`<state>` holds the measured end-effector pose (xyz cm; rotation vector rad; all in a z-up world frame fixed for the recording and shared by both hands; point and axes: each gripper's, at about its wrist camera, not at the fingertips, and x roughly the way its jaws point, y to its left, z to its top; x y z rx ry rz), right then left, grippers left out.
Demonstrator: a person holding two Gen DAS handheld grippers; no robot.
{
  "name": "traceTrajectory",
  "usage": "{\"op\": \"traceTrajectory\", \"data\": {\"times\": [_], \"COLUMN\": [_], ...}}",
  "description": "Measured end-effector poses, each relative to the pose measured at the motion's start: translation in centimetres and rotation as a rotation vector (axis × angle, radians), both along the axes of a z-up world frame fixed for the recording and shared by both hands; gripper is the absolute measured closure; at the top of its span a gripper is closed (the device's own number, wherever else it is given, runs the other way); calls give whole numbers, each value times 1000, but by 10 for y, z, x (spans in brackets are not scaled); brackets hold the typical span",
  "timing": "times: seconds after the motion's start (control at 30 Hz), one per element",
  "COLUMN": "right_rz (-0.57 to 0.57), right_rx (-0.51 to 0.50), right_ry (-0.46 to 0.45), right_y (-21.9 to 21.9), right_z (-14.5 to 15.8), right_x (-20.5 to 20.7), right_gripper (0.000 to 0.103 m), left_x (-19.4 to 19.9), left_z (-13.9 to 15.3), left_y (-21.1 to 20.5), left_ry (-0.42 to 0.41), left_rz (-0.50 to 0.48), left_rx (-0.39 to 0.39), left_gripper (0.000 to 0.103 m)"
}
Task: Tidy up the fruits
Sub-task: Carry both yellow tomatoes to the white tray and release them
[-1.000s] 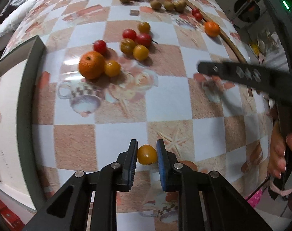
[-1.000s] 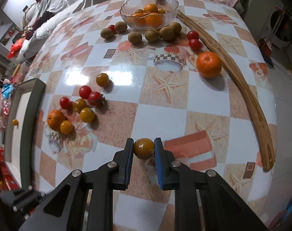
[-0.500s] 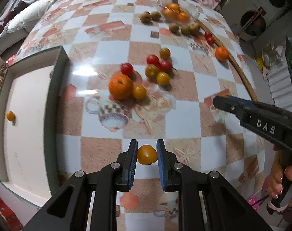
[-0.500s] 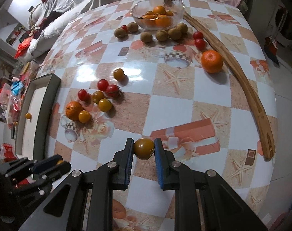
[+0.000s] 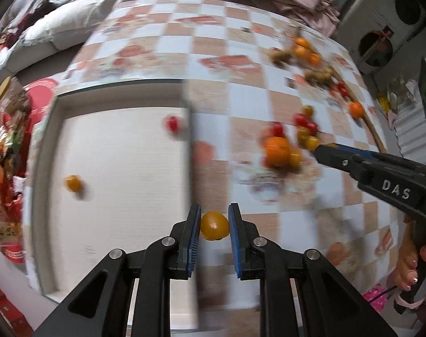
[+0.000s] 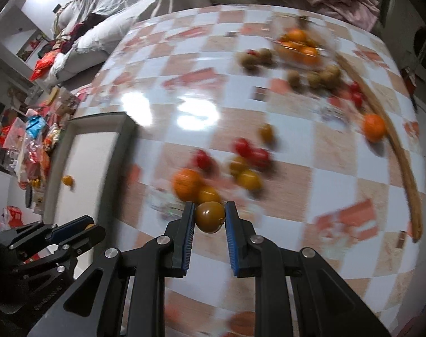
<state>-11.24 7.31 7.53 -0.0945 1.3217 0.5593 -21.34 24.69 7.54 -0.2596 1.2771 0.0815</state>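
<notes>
My left gripper (image 5: 214, 226) is shut on a yellow-orange cherry tomato (image 5: 214, 225), held above the right edge of the white tray (image 5: 123, 168). The tray holds a small yellow tomato (image 5: 73, 183) and a red tomato (image 5: 172, 123). My right gripper (image 6: 210, 214) is shut on a brownish-green tomato (image 6: 209, 215), held above the table beside a cluster of fruit with an orange (image 6: 186, 184). The right gripper also shows in the left wrist view (image 5: 325, 151), and the left gripper in the right wrist view (image 6: 81, 229).
A glass bowl of oranges (image 6: 298, 46) stands at the far side with brown fruits (image 6: 314, 78) around it. A lone orange (image 6: 374, 127) lies beside a long wooden stick (image 6: 403, 168). Clutter lies off the table's left edge (image 6: 30, 140).
Both grippers swung left toward the tray with their tomatoes still held. The tray now fills the left of the left wrist view, and a red tomato shows in it.
</notes>
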Motion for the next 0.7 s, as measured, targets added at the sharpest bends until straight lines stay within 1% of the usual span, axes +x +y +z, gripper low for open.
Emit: {"op": "traceTrajectory", "data": {"times": [0.2, 0.3, 0.4, 0.5, 0.57, 0.7], "right_rz": [68, 104, 134, 164, 186, 210], "right_rx": [23, 36, 36, 24, 7, -30], "right_ry": [5, 11, 17, 29, 35, 44], "right_y": [69, 105, 129, 151, 163, 176], "right_z": [-1, -4, -10, -19, -27, -40], "right_x": [-5, -7, -10, -14, -18, -25], "right_gripper": [80, 80, 80, 80, 80, 80], "left_x": [-9, -1, 13, 27, 36, 48], "left_z": [-5, -7, -15, -26, -35, -50], "left_y": [68, 96, 120, 137, 145, 153], "left_ry": [-7, -25, -33, -31, -22, -2], "left_rz": [73, 101, 119, 116, 109, 90], "left_rx": [43, 64, 81, 101, 101, 120], "left_gripper": [81, 81, 81, 81, 81, 81]}}
